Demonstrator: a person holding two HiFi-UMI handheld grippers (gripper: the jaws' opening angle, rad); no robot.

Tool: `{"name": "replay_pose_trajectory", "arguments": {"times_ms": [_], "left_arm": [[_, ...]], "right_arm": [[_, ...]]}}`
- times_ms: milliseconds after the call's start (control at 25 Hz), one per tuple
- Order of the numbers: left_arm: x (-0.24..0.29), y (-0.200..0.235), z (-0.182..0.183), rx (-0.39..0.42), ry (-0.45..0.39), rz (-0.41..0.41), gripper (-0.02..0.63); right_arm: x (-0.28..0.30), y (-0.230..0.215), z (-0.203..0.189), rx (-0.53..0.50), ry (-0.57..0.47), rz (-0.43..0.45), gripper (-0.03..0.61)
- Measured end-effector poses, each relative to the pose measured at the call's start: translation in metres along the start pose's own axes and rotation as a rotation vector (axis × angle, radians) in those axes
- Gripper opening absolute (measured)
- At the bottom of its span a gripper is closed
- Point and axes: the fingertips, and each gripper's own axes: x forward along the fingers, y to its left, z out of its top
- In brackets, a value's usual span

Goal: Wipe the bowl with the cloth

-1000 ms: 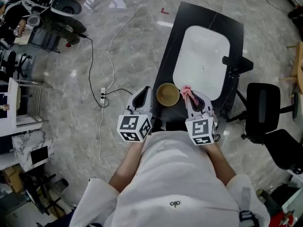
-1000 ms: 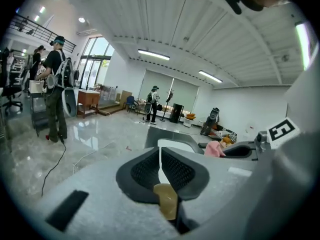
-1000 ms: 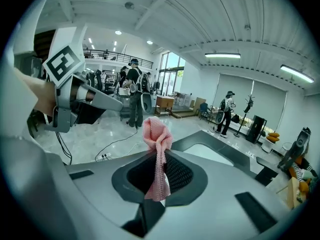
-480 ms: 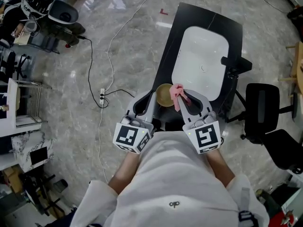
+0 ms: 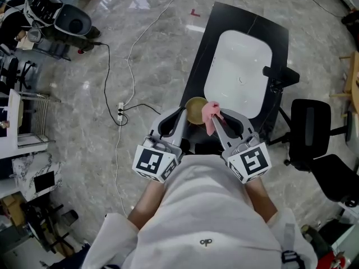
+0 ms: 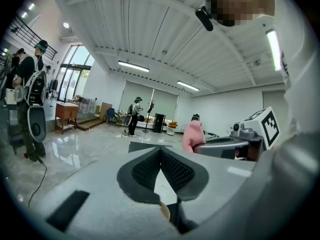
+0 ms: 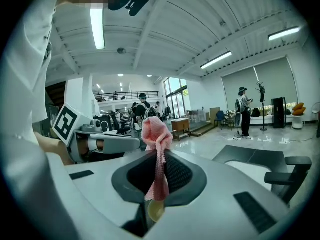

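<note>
Bowl (image 5: 195,110) lies just ahead, between both claws. Right claw (image 5: 216,117) grasps the pink cloth (image 5: 210,111) beside its rim; left claw (image 5: 181,115) is clenched

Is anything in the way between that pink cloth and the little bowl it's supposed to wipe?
Nothing visible does. The pink cloth, pinched in the right gripper, sits at the right edge of the bowl; the left gripper is shut on the opposite rim, off to the side.

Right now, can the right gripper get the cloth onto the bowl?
Probably yes. The right gripper is shut on the pink cloth, which hangs at the rim of the bowl with nothing between them.
</note>
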Motion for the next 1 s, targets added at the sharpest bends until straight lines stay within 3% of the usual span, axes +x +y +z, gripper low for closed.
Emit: {"name": "replay_pose_trajectory", "arguments": {"times_ms": [1000], "left_arm": [[0.008,-0.001,-0.015,-0.011,0.047,0.001,0.012]], "right_arm": [[-0.001,-0.008,-0.012,0.011,0.027,-0.033,0.026]]}}
